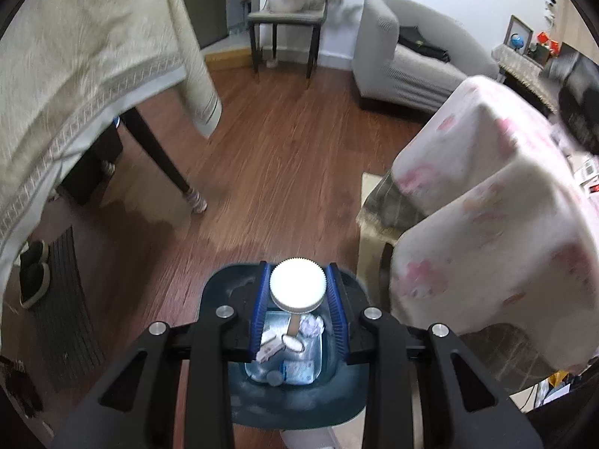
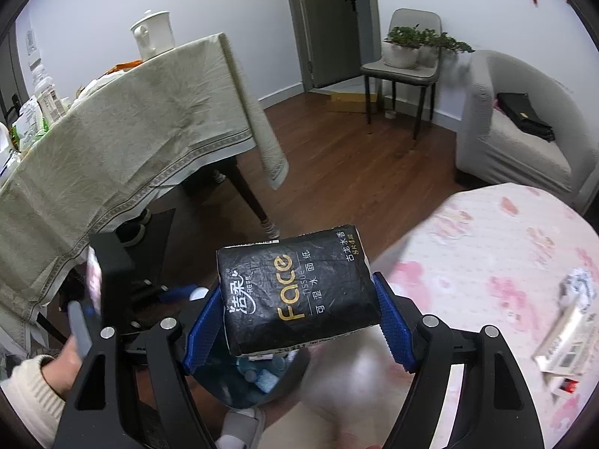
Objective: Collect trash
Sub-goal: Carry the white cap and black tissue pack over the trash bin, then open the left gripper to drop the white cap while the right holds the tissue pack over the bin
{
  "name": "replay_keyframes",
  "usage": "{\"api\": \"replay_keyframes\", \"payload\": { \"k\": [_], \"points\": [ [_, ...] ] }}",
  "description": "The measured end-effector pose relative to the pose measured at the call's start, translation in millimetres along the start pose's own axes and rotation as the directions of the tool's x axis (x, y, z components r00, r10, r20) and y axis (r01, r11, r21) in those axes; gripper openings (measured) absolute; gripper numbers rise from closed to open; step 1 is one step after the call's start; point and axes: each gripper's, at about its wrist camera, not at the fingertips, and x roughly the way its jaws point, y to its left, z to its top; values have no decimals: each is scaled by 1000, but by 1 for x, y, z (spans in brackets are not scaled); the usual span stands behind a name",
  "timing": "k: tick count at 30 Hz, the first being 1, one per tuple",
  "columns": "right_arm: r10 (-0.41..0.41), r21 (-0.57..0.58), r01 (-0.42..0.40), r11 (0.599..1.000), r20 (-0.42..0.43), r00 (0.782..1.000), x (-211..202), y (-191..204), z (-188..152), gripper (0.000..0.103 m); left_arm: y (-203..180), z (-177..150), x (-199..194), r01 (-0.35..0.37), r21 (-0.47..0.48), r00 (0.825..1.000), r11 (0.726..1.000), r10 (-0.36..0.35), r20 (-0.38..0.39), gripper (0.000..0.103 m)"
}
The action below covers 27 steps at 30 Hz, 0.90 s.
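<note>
A white-capped bottle (image 1: 297,290) is clamped in the left claw (image 1: 298,299) directly above a dark blue bin (image 1: 221,292) already holding crumpled scraps. A black tissue pack (image 2: 297,295) is gripped in the right claw (image 2: 299,321) over the same bin (image 2: 262,385). Beyond, a pink-clothed tabletop (image 2: 486,262) is strewn with litter (image 2: 578,286).

The bin (image 1: 224,292) stands on the floor (image 1: 284,157) between the left table (image 1: 75,75) and right table (image 1: 486,205); armchair (image 1: 404,60) far right.
</note>
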Motion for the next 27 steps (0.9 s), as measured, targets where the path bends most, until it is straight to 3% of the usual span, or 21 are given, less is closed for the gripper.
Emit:
{"api": "replay_keyframes", "payload": {
  "k": [15, 23, 27],
  "points": [
    [54, -27, -57, 998, -97, 994, 55, 46, -2, 76, 36, -46, 60, -31, -42, 978, 999, 21, -206, 32],
    [59, -33, -65, 997, -162, 985, 88, 61, -9, 76, 45, -59, 69, -31, -43, 968, 999, 19, -250, 38],
    [60, -15, -64, 998, -201, 978, 106, 62, -17, 76, 49, -60, 65, -28, -46, 969, 999, 16, -245, 46]
  ]
}}
